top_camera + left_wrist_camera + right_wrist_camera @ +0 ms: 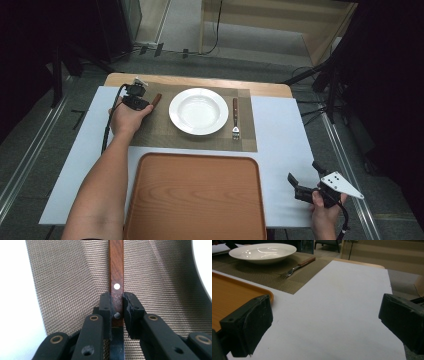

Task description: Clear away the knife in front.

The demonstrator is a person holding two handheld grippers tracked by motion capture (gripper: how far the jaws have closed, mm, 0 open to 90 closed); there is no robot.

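Left tongs (116,305) clamped on the wooden handle (116,277) of a knife, pads pressed to either side of it near the rivets. Dark blade running back beneath the tongs, toward the camera. Handle stretching straight ahead of the tips, flat on the woven placemat (67,290). Rim of the white plate (203,277) off to the right of these tongs, apart from the handle.

From the high view: left tongs (142,102) over the placemat's (160,132) left part, brown handle tip (156,99) poking out just beyond them, plate (198,110) just past that.

Right tongs (301,182) spread wide, nothing between the pads, held low over the bare white tabletop (280,150) near its edge. Well apart from the left tongs.

From the right gripper view: white tabletop (342,305) between the spread pads. Corner of the wooden tray (234,293) just behind the left pad. Fork (297,267) far ahead and to the left on the placemat (274,277), tines pointing toward these tongs, plate (262,252) just beyond it.

Tray (195,195) between the two hands in the high view.
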